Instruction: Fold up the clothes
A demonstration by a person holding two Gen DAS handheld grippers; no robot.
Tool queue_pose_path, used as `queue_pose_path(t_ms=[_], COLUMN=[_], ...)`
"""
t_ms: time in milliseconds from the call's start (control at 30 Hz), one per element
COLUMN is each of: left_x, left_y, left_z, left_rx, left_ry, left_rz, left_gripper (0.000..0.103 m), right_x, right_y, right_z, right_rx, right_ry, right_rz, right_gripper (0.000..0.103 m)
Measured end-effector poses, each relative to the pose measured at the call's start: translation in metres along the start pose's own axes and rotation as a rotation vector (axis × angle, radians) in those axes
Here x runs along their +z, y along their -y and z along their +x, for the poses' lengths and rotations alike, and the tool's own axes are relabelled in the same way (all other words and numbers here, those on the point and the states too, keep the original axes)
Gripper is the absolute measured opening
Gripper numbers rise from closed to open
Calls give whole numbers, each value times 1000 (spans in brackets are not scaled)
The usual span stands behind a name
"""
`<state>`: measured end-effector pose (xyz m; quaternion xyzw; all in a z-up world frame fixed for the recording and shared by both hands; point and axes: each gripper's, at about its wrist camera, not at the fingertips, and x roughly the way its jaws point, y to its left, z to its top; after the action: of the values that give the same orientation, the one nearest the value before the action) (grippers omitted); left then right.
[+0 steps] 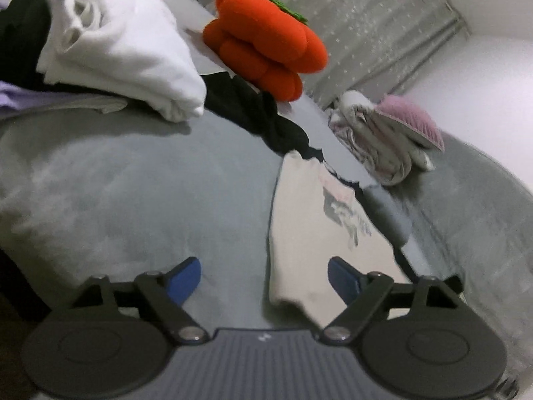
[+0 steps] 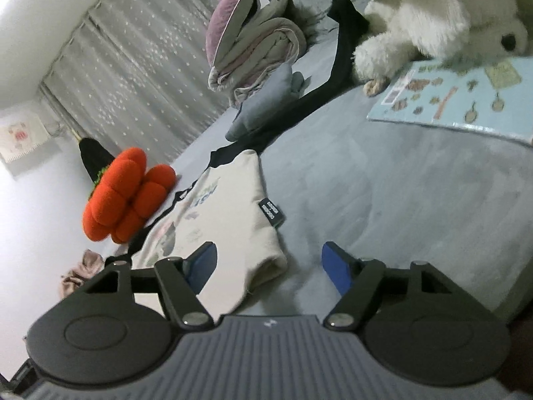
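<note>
1. Cream-coloured cotton garment with a faded printed graphic (image 1: 316,233) lies folded into a long strip on the grey bedspread (image 1: 133,193); the right wrist view shows a small black label (image 2: 271,213) on its edge.
2. Left gripper (image 1: 265,278) hovers over the near end of that garment with its blue-padded jaws spread wide and nothing between them; its right pad sits above the cloth, its left pad above bare bedspread.
3. Right gripper (image 2: 268,266) is likewise released, jaws apart and empty; the near end of the garment lies just under its left pad.
4. A black garment (image 1: 266,116) lies past the far end of the cream one, partly beneath it.
5. A stack of folded white clothes (image 1: 126,50) sits at the far left in the left wrist view, on top of dark clothing.
6. An orange pumpkin-shaped plush cushion with a green top (image 1: 266,40) rests beside the white stack.
7. A bundle of folded pale clothes topped by a purple round cushion (image 1: 393,133) stands near the sheer grey curtain (image 1: 366,26).
8. In the right wrist view, a fluffy white plush toy (image 2: 433,23) lies at the far right, touching a light blue illustrated book (image 2: 459,96) that lies flat on the bedspread.
9. A small grey cushion (image 2: 266,100) sits just below the pale bundle.
</note>
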<state>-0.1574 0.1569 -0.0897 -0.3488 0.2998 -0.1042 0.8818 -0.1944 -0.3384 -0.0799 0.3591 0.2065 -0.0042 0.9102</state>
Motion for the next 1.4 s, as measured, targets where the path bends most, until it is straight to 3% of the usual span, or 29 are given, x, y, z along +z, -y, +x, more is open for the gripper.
queue_pose_path(t_ms=[167,233,267,300,500,633,733,867,933,1000,1100,1300,1400], left_x=[0,-1,-1,-1,0,-12,-18,-12,-4,5,17,48,62], left_y=[13,20,23,27,37,36,36,33,35,38,41,40,39], left_z=[22,31,33,35,19,32,32,29,29,30,33,51,62], left_rx=[-18,-22,-28,-29,0,83,68,48,51,67,93,124,138], left_ry=[-37,-59,-71,-83,-52,-123,-102,-110,-108,-83,-48,-39,-33], left_rz=[-4,17,26,33,46,177,259,275,272,287,314,323,330], left_gripper=[63,55,40,8,5,5,6,11,21,46,66,86,91], right_x=[2,4,6,7,14,7,-6,-11,-9,-7,-3,4,9], right_y=[-5,-5,-5,-5,-7,-11,-11,-20,-25,-29,-36,-50,-59], right_z=[6,3,1,-1,-12,-11,1,0,2,5,9,17,25], right_rx=[-4,-13,-18,-22,-52,-124,-187,-202,-203,-203,-203,-203,-192], right_ry=[-19,-16,-15,-13,1,-19,-51,-43,-42,-40,-38,-34,-31], right_rz=[-17,-13,-11,-8,-14,-95,-175,-286,-297,-308,-324,-357,-371], right_gripper=[56,29,21,11,9,9,8,11,22,32,48,52,60])
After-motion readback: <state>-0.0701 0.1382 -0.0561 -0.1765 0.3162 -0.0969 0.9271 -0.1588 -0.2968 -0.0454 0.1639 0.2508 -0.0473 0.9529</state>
